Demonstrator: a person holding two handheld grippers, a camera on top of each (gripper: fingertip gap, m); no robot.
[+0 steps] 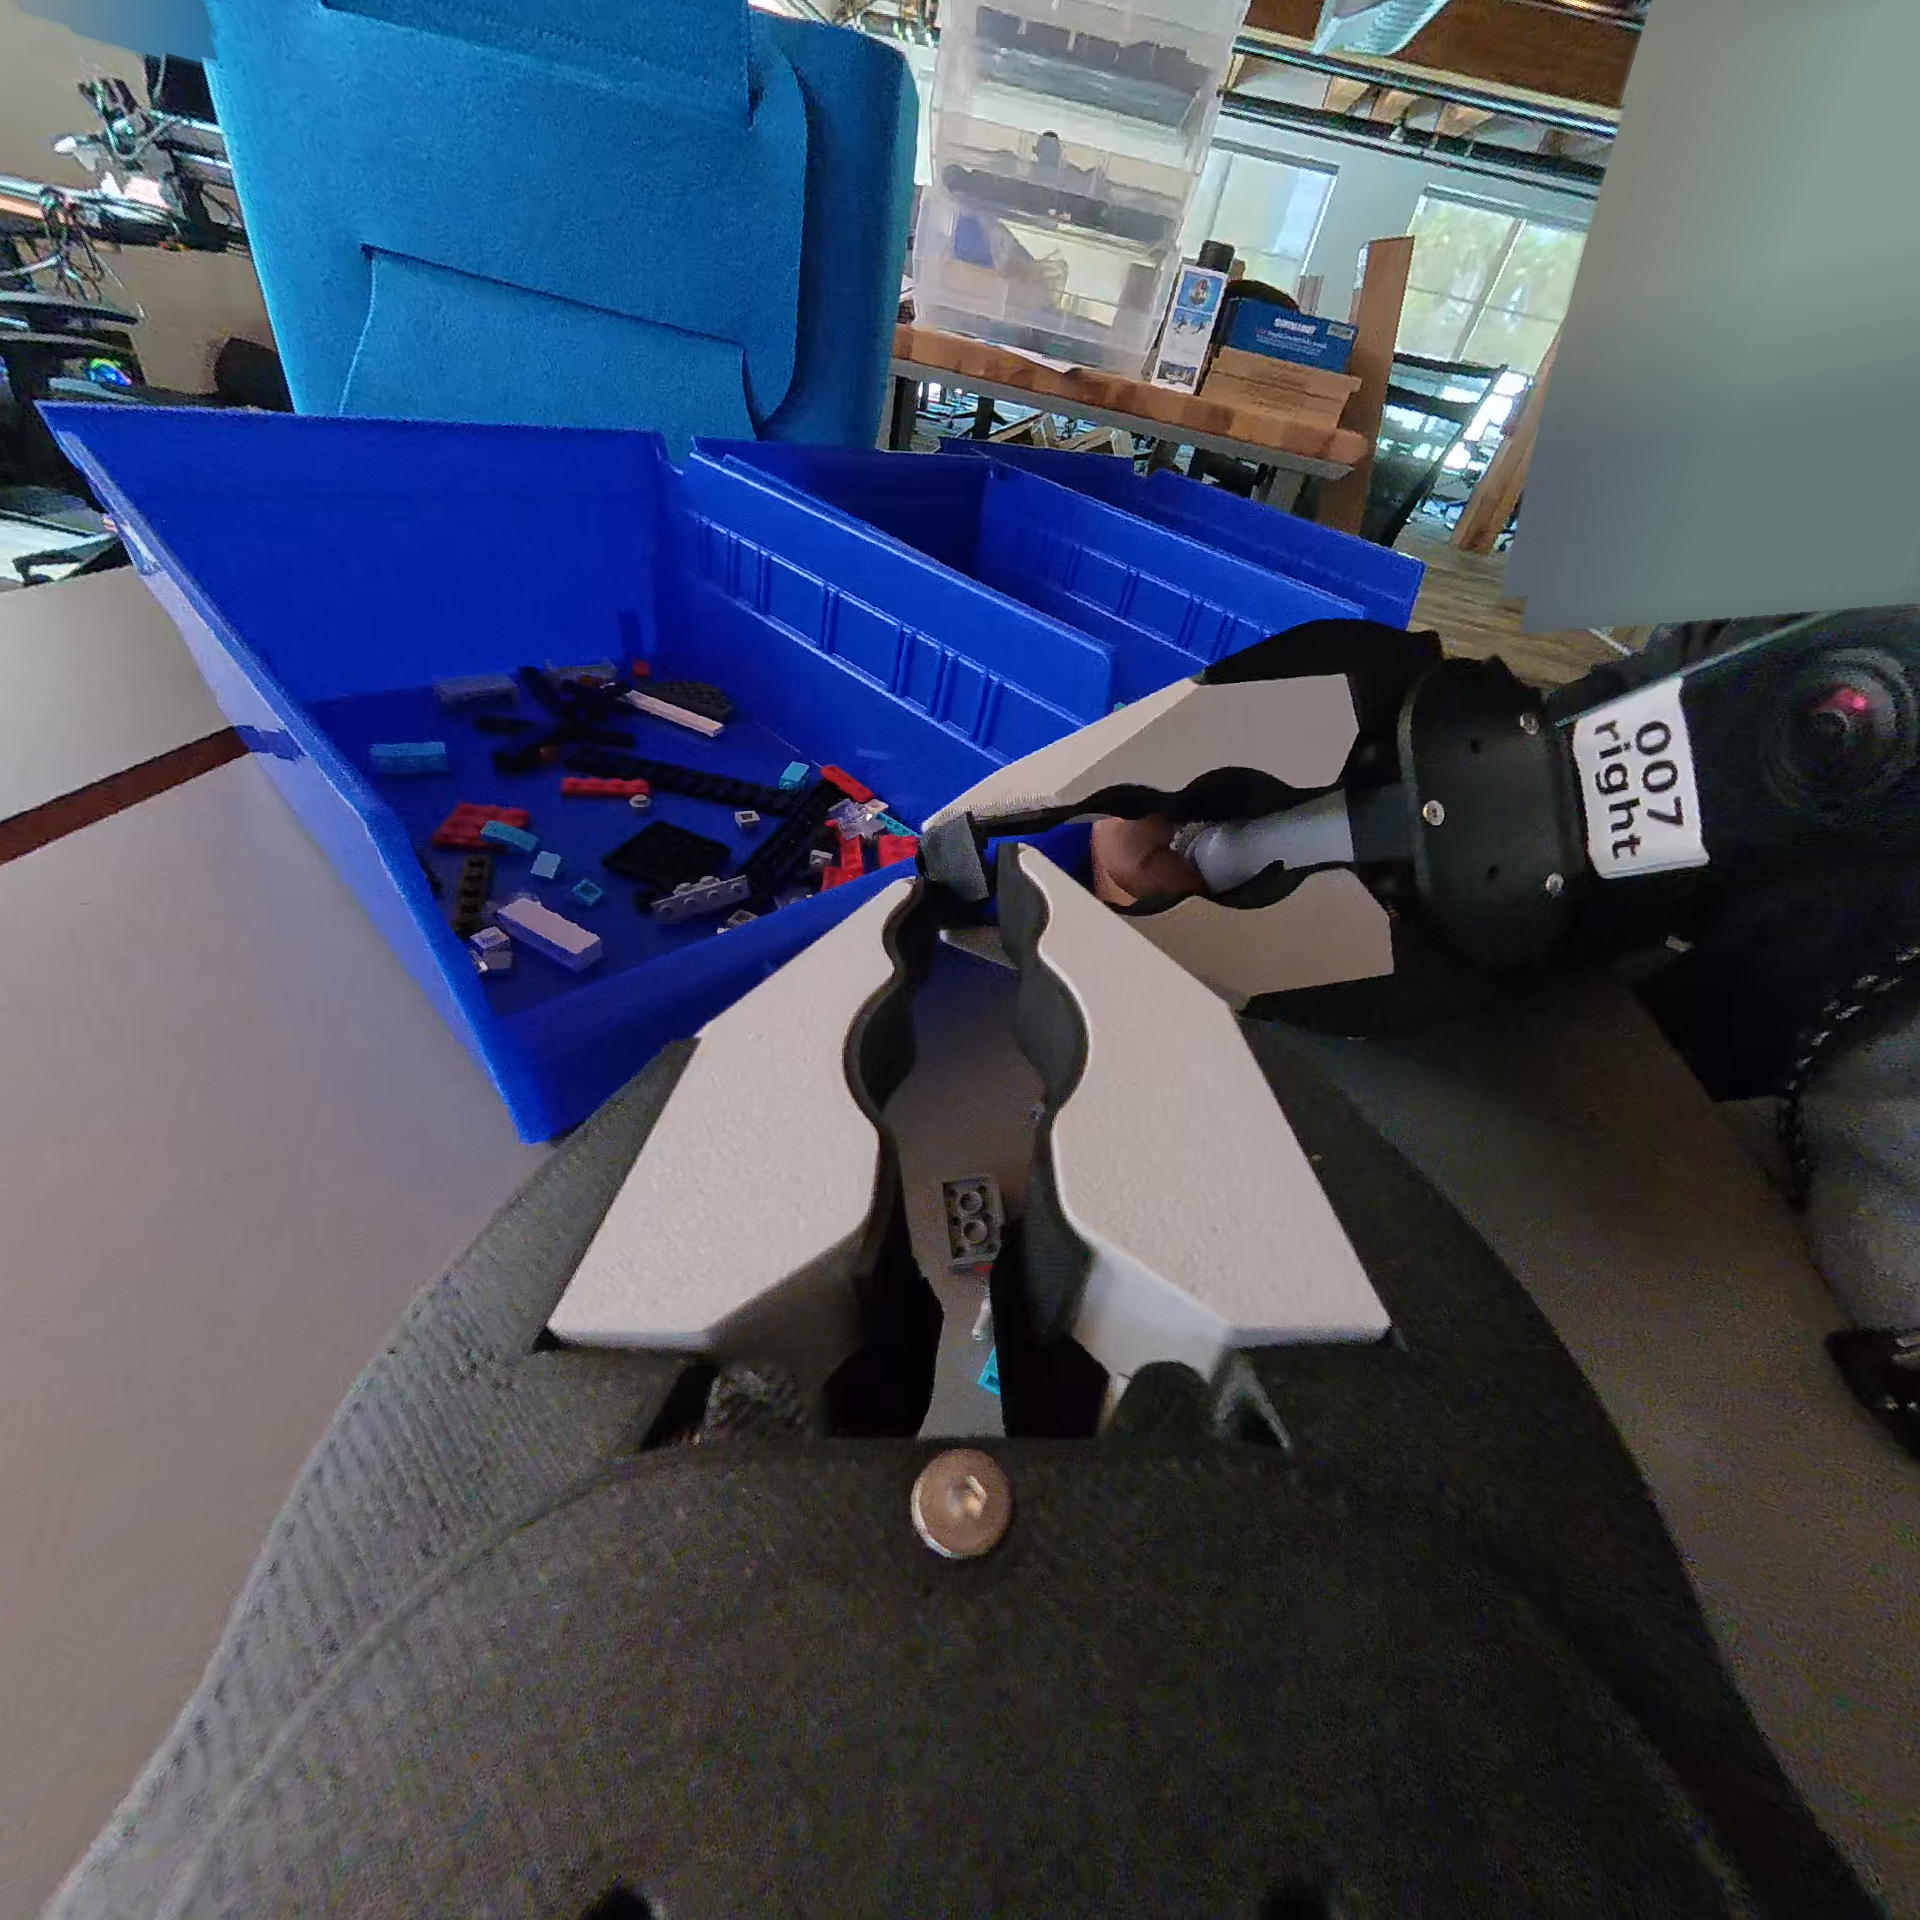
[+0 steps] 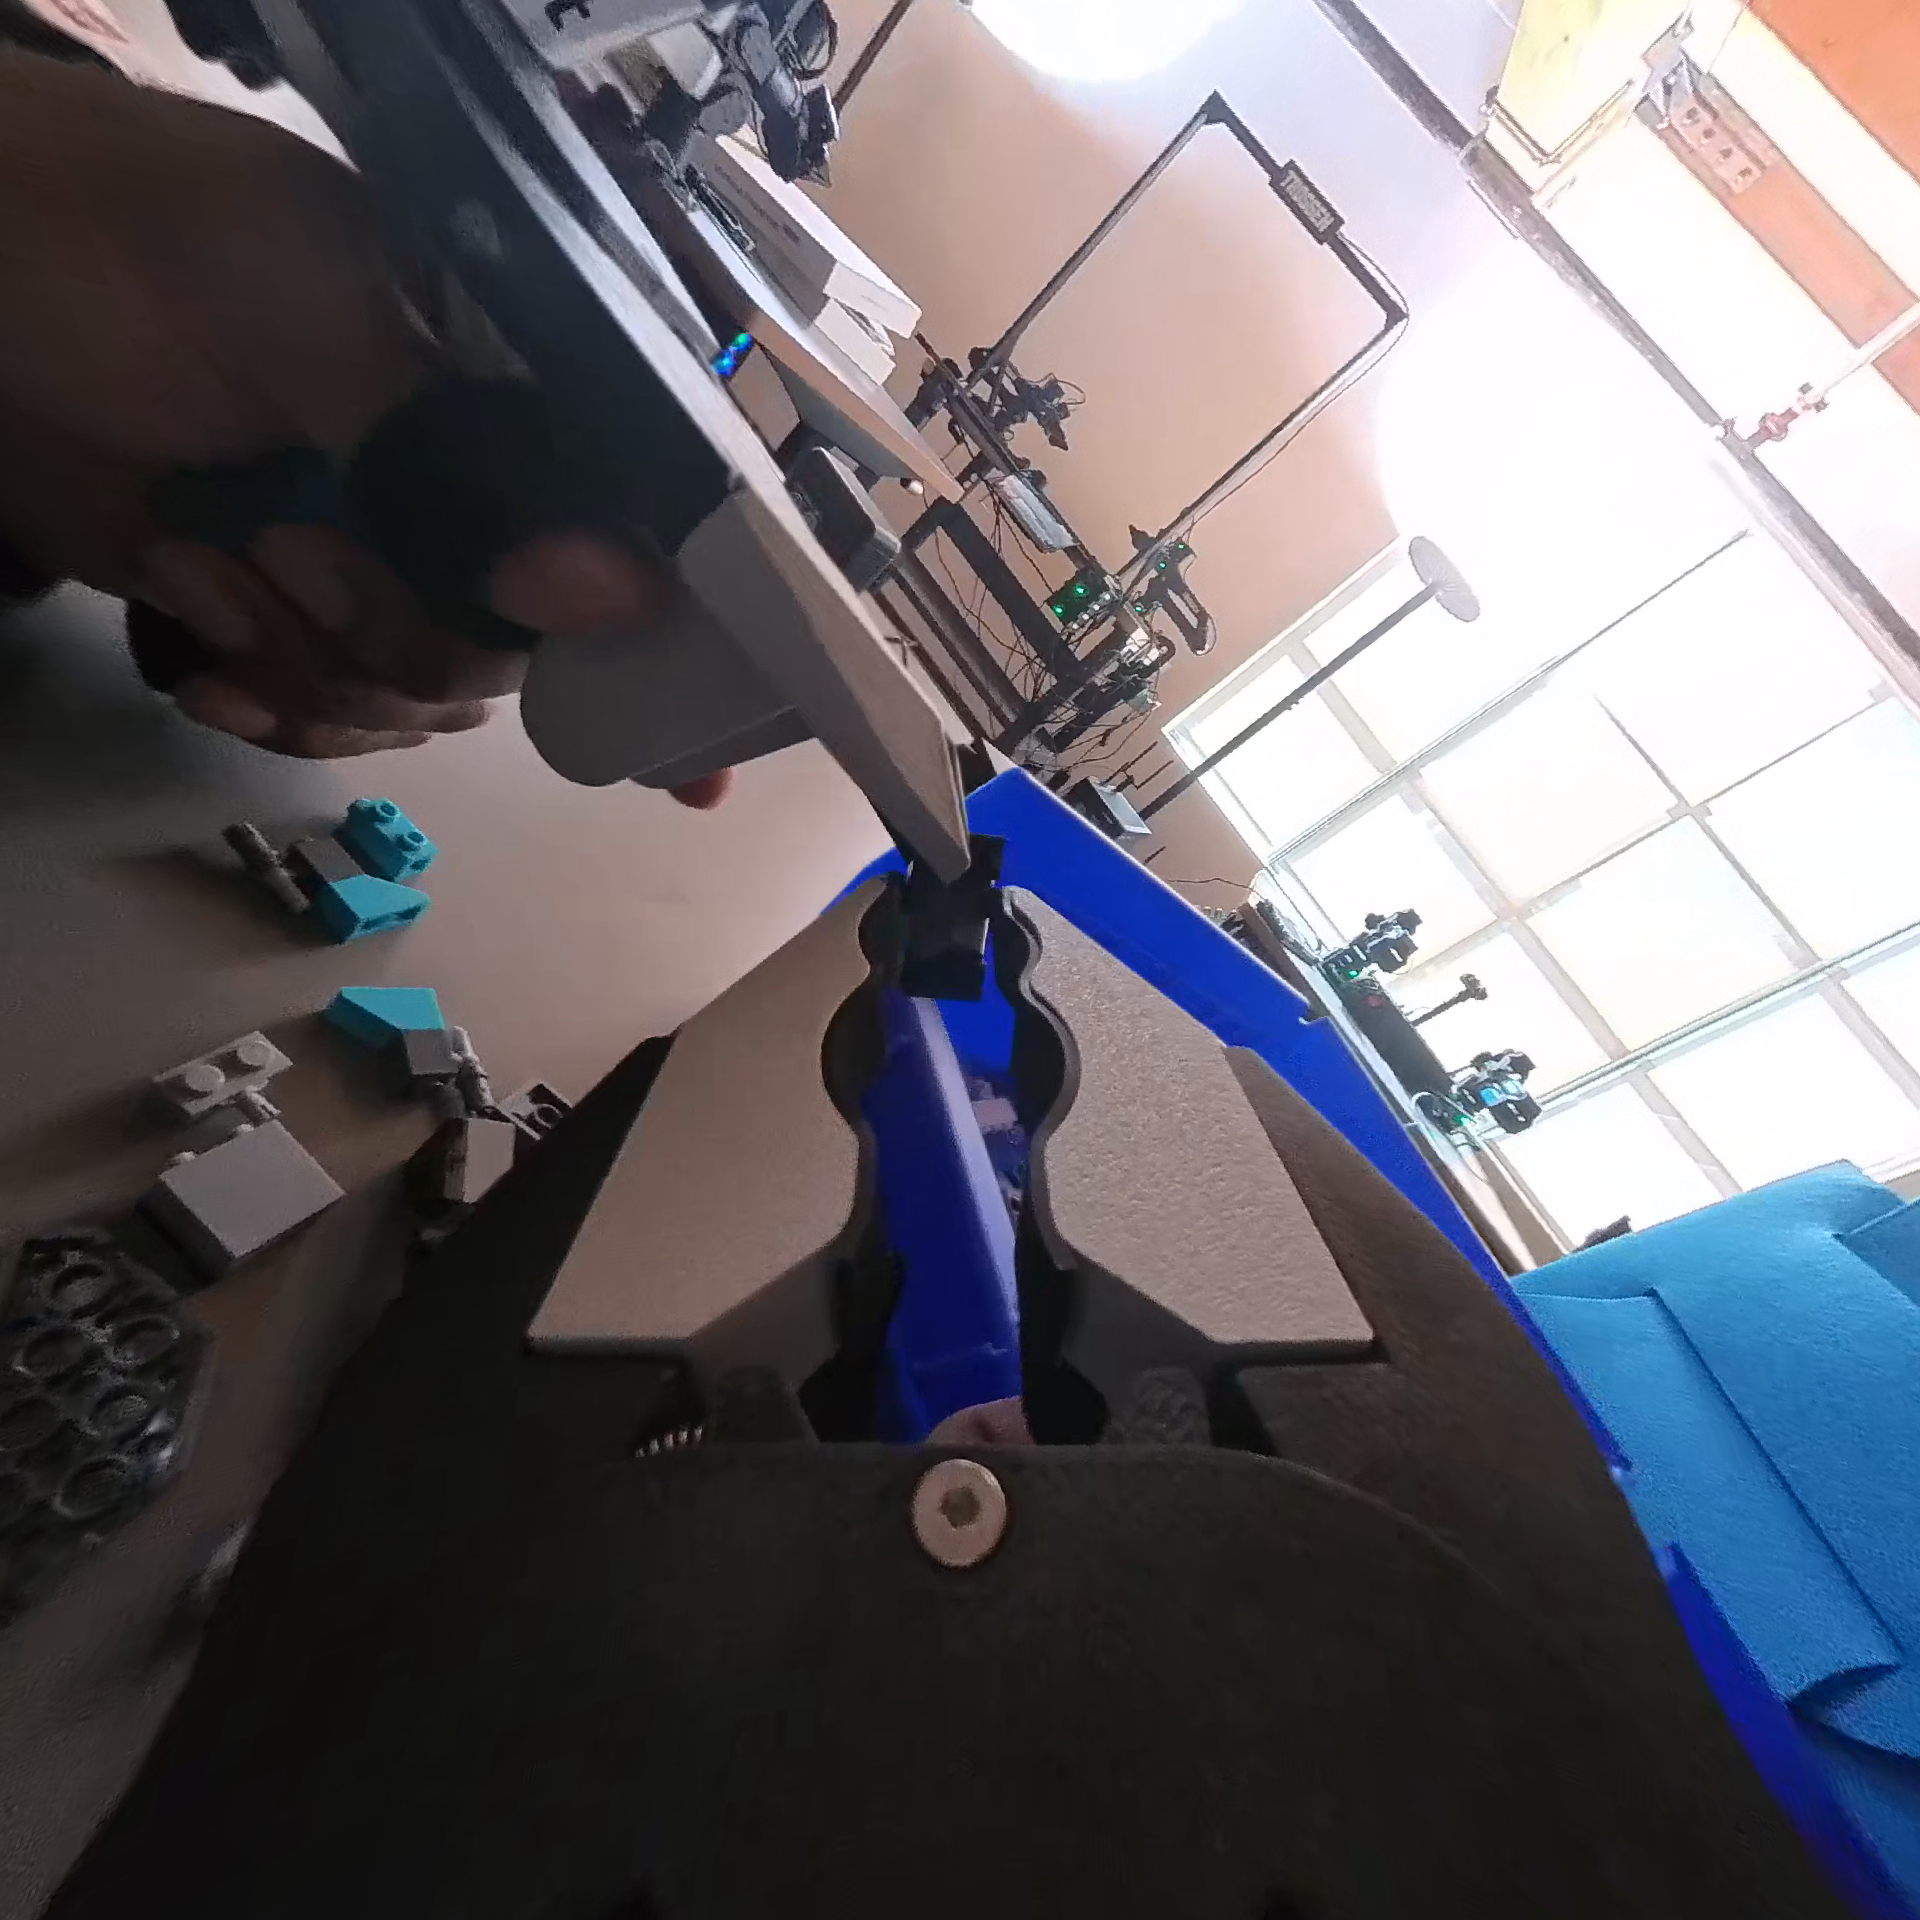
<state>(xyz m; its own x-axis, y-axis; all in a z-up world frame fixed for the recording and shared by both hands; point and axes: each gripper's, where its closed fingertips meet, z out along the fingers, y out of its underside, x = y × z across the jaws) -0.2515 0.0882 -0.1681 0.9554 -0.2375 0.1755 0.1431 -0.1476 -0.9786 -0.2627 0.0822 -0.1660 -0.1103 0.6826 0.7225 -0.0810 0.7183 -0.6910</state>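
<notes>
A small dark grey brick (image 1: 954,864) is held in the air between both grippers, just above the near corner of a blue bin (image 1: 312,582). My left gripper (image 1: 961,894) is shut on its lower part. My right gripper (image 1: 940,829) comes in from the right and pinches its top. In the right wrist view the same dark brick (image 2: 940,940) sits between my right gripper's tips (image 2: 940,920), and the left gripper (image 2: 925,831) reaches down onto it from the upper left. The bin (image 2: 1143,914) lies behind it.
The bin holds several loose black, red, teal and grey bricks (image 1: 623,821). A second blue bin (image 1: 1143,561) stands behind it, then blue felt panels (image 1: 520,208). On the table lie a grey brick (image 1: 971,1221), teal bricks (image 2: 379,831), grey bricks (image 2: 239,1195) and a black plate (image 2: 73,1361).
</notes>
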